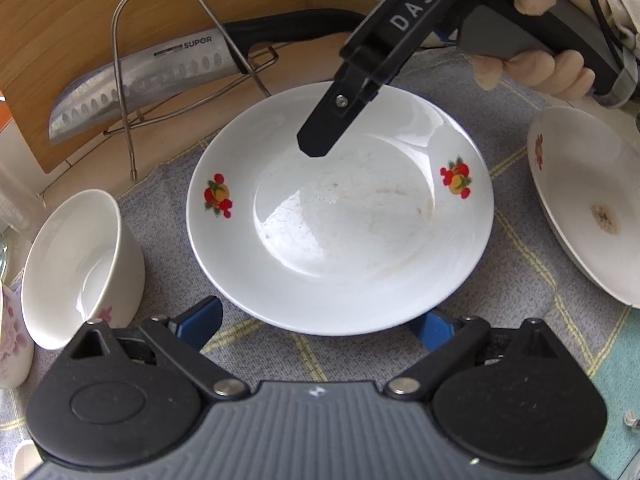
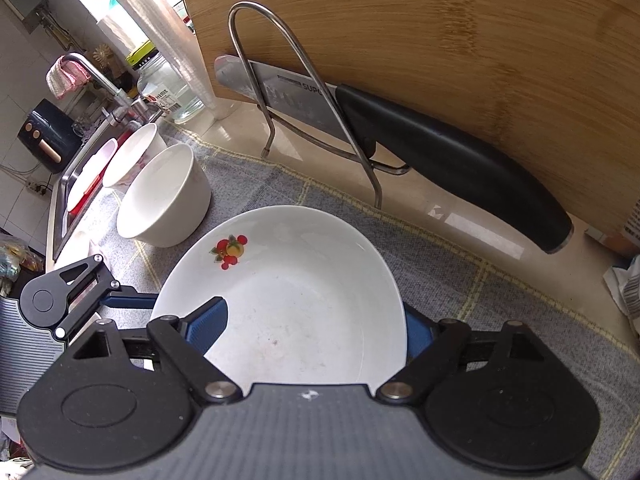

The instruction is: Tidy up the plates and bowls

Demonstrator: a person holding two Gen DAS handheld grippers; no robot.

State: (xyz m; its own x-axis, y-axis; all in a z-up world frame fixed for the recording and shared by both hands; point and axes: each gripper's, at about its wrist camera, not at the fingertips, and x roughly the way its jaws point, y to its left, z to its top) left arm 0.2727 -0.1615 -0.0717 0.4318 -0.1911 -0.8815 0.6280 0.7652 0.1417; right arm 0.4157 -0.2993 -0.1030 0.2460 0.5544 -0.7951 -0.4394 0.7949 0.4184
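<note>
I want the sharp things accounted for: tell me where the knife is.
The knife rests in the wire stand against the upright wooden cutting board, behind the fruit-print plate; upper left in the left wrist view.

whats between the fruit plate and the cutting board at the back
In the left wrist view, a wire rack holding a knife stands between the fruit plate and the cutting board, on bare counter past the cloth's edge.

A grey checked cloth [image 1: 516,248] covers the pale counter [image 2: 248,128].
</note>
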